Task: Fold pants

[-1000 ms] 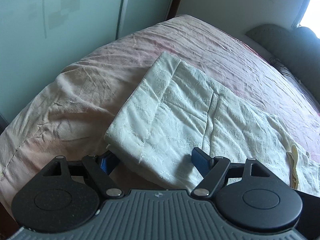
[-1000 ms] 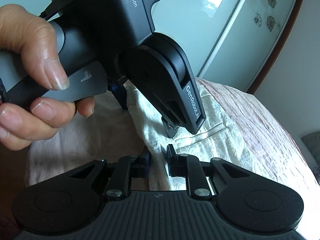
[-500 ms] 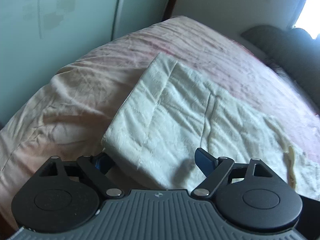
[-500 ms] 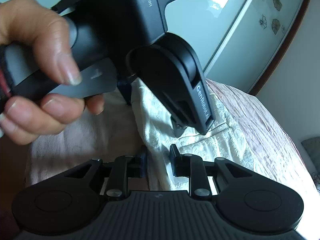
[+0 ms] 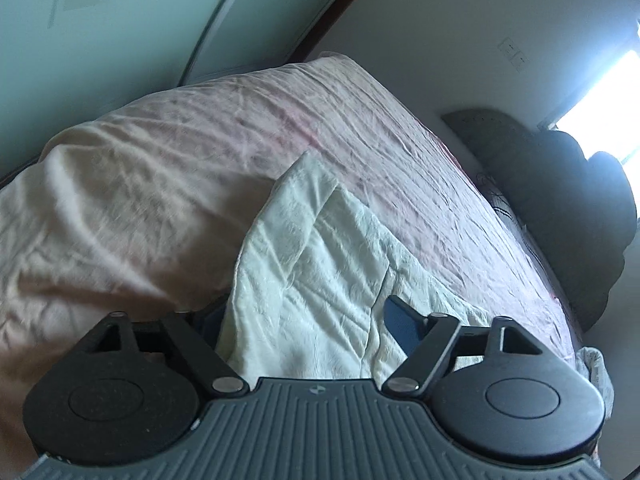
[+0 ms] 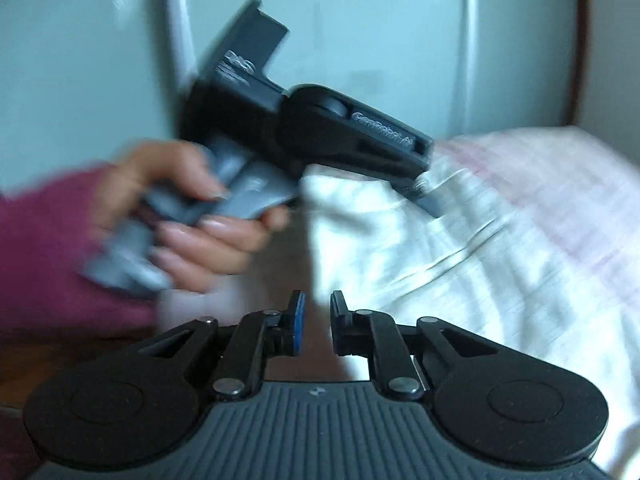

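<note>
The cream textured pants point(image 5: 320, 280) lie folded on the pink bedspread point(image 5: 160, 184). My left gripper point(image 5: 304, 316) is open, its fingers straddling the near corner of the pants, one finger under the cloth edge. In the right wrist view the pants point(image 6: 460, 272) lie to the right, blurred. My right gripper point(image 6: 318, 320) stands a little open with nothing between its fingers, back from the cloth edge. The left gripper's body point(image 6: 320, 128) and the hand point(image 6: 200, 216) holding it show ahead, its tip at the pants.
Pale green wardrobe doors point(image 5: 120, 20) stand beyond the bed's far edge. A dark headboard and pillows point(image 5: 560, 200) are at the right. A bright window point(image 5: 600, 92) is at the upper right. The maroon sleeve point(image 6: 48, 248) fills the left of the right wrist view.
My left gripper has tilted up and moved lower at the pants' corner. My right gripper has drawn back and swung, so the left gripper and hand look farther off; the view is blurred.
</note>
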Available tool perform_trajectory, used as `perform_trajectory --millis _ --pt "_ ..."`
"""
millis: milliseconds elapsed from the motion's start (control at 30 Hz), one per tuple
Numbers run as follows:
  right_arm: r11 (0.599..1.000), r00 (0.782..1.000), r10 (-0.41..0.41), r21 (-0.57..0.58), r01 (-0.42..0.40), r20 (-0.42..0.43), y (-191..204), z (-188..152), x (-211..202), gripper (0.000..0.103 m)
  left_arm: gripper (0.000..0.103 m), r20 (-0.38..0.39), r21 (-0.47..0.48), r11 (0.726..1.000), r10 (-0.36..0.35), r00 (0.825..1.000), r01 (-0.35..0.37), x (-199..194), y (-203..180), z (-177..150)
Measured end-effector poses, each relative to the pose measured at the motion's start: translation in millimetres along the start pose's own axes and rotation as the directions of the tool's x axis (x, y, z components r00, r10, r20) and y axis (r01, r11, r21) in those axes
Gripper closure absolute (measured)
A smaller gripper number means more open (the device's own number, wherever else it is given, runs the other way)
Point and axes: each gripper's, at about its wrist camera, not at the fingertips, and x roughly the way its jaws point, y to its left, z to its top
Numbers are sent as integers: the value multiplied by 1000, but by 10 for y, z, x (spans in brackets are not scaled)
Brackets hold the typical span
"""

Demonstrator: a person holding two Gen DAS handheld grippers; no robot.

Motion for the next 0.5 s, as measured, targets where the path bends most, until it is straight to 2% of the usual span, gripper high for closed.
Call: perform_trajectory --millis 33,67,100,167,200,233,267,333,400,500 --pt "1000 999 6 19 -7 36 -68 6 -90 88 37 -6 5 1000 7 1000 -7 22 -6 5" --pt "999 999 5 53 -7 52 -163 18 -143 87 47 -11 9 1000 22 1000 -22 47 0 10" --pt "995 999 -7 98 1 53 -279 27 -157 85 53 -14 9 999 40 999 -40 66 9 14" --pt "982 993 -112 154 106 33 -461 5 -85 79 68 -12 7 998 60 998 -60 78 34 22" --pt "972 986 -167 169 166 -5 -543 -31 4 73 80 -8 9 998 66 998 -66 77 45 27" --pt "962 978 -193 184 203 -73 -622 -78 135 67 83 -4 14 997 70 998 -70 67 47 26" --pt "958 974 -185 199 208 -129 -681 -132 258 67 85 -1 22 997 76 997 -75 53 38 23" --pt "959 981 -174 212 190 -90 -709 -142 238 64 87 27 49 996 80 996 -81 -15 -19 5" --pt "950 979 -201 234 206 -45 -723 -95 175 64 91 45 70 992 98 994 -101 -107 -149 -13" --pt "939 973 -231 264 218 17 -799 -85 72 64 92 96 124 989 66 993 -78 -323 -480 -54"
